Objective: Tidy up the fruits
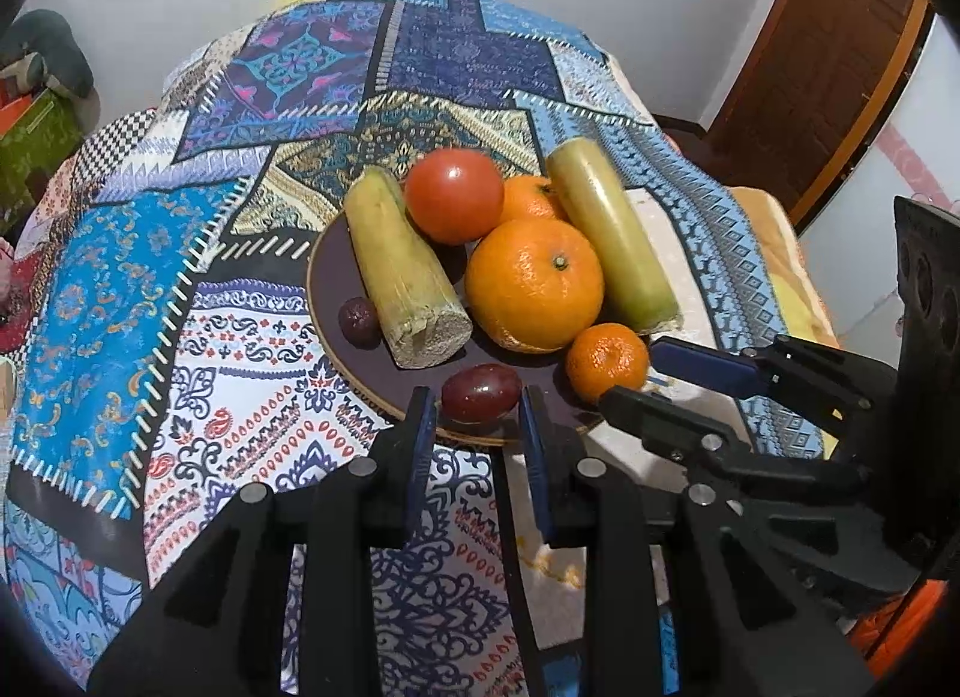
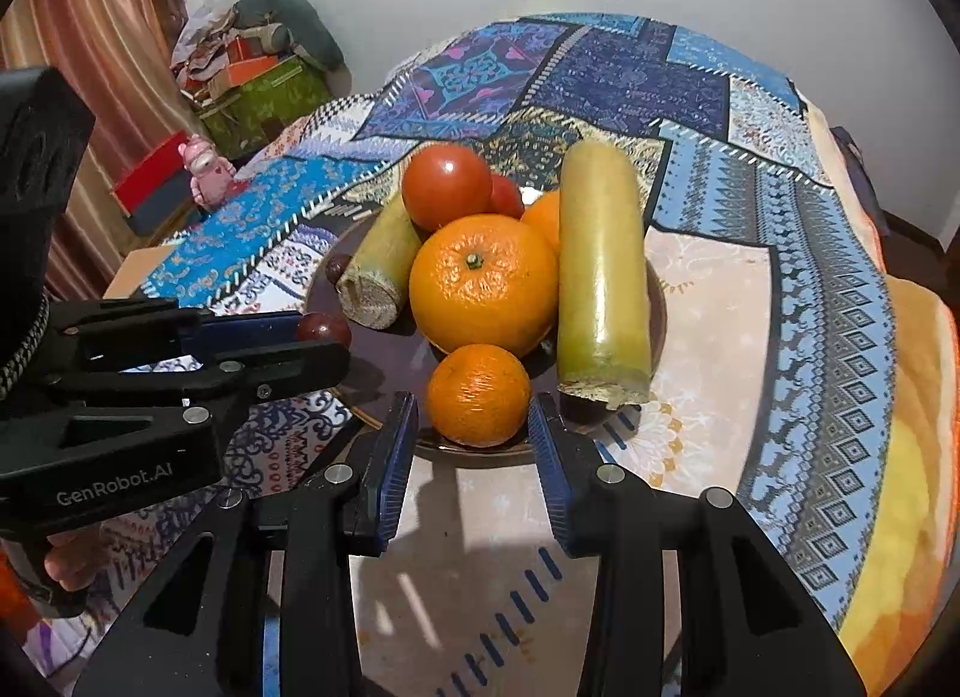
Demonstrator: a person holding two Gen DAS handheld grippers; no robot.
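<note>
A: Nearest to the left gripper is the dark red date, at the front edge of the round plate. The jaws stand apart, one on each side of the date, and they do not touch it yet.

B: And the right gripper?

A: Also apart, with the small mandarin between its fingers, on the front of the same plate. I think both are ready to close.

B: How to close well?

A: Slowly, I think. The date is small and smooth, so it can slip out forward; the pads should meet it at its widest part. The mandarin is soft, so only light pressure.

B: What is behind?

A: The big orange is just behind the mandarin, maybe touching it. On the two sides lie two sugarcane pieces, and a second small date is beside the left piece. Farther back is the tomato. Lifting straight up seems safest, so the pile does not roll onto the patterned tablecloth.
</note>
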